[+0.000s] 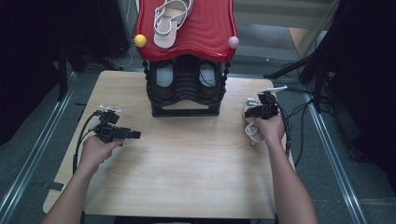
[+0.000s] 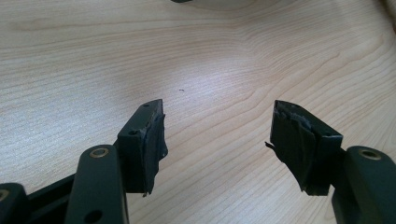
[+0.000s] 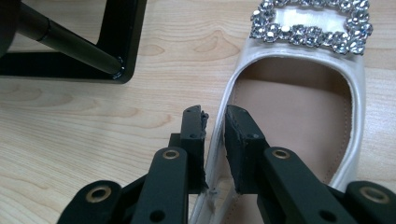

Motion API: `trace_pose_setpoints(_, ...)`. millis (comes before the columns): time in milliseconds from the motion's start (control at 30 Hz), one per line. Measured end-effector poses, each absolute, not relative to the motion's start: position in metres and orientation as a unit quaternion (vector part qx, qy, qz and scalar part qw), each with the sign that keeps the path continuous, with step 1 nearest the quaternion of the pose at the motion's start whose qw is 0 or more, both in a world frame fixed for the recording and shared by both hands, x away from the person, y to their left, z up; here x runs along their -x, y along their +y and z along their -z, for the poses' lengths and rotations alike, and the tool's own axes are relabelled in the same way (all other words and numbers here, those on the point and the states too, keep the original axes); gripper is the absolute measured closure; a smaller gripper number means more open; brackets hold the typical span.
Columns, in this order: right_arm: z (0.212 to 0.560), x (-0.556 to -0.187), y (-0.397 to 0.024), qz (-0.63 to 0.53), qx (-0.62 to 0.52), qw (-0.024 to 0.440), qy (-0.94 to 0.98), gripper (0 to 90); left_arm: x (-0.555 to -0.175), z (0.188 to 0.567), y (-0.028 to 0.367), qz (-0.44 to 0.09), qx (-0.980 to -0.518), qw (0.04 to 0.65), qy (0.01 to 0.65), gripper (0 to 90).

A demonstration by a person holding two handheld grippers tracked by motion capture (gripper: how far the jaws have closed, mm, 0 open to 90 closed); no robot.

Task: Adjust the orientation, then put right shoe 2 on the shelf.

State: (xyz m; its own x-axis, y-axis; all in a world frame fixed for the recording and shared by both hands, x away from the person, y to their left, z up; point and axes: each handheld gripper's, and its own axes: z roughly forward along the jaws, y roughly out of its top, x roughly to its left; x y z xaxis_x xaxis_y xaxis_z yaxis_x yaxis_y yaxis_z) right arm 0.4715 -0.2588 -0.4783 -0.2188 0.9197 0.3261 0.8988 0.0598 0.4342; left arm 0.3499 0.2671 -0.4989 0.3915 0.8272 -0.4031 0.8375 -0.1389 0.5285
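Pale wood-grain table (image 1: 187, 163), dark room around. Right gripper (image 3: 214, 123) straddles the side wall of a white rhinestone-buckled shoe (image 3: 299, 107), jaws slightly apart, not clamping. Left gripper (image 2: 217, 135) gapes wide over bare board.

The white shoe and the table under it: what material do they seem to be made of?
The white shoe looks like glossy patent or synthetic leather, with a matte tan lining; its buckle carries sparkling rhinestone-like stones. The table shows light wood grain, perhaps laminate.

At the frame's top I saw a black shoe rack (image 1: 186, 88), its red top (image 1: 205, 32) bearing a strappy sandal (image 1: 169, 21), on the wooden table (image 1: 187, 168).
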Motion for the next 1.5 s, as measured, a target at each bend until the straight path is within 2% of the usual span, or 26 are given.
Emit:
trace_pose_setpoints(333, 0.485, -0.473, -0.254, -0.247, -0.628, 0.022, 0.738, 82.5, -0.35, 0.499, 0.266, 0.008, -0.757, 0.354, 0.549, 35.8)
trace_pose_setpoints(567, 0.481, -0.476, -0.255, -0.228, -0.633, 0.009, 0.74, 84.5, -0.35, 0.5, 0.267, 0.008, -0.756, 0.354, 0.551, 35.8)
trace_pose_setpoints(1067, 0.481, -0.477, -0.264, -0.243, -0.649, -0.011, 0.721, 88.5, -0.35, 0.5, 0.267, 0.008, -0.756, 0.354, 0.551, 35.8)
trace_pose_setpoints(1500, 0.467, -0.475, -0.275, -0.269, -0.645, 0.007, 0.715, 88.7, -0.351, 0.501, 0.266, 0.01, -0.756, 0.353, 0.551, 35.8)
